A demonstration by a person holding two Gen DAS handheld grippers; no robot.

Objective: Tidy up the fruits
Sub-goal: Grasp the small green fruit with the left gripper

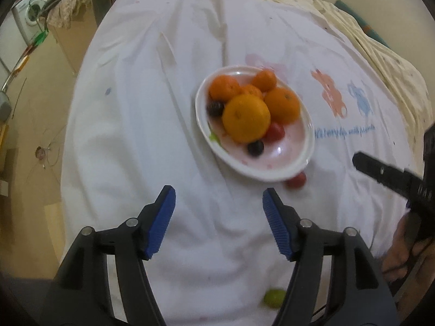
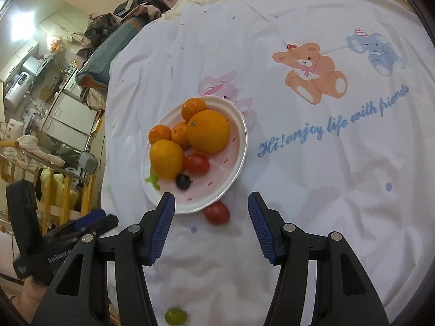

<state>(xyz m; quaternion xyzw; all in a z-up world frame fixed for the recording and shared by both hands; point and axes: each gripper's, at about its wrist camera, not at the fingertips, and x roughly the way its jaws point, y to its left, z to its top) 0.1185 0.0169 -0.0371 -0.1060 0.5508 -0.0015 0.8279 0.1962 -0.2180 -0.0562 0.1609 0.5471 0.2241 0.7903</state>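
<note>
The right gripper [image 2: 209, 203] hangs wide open, empty, over the stray tomato [image 2: 216, 212] beside the plate [image 2: 239, 160] — best straddled squarely, closing gently.

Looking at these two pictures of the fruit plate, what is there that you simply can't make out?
- Left wrist view: the printed writing on the sheet is too blurred to read.
- Left wrist view: the red tomato by the plate is partly hidden behind its rim.
- Left wrist view: the green fruit is blurred and partly covered by the left gripper.
- Right wrist view: the dark grape is too small for detail.
</note>
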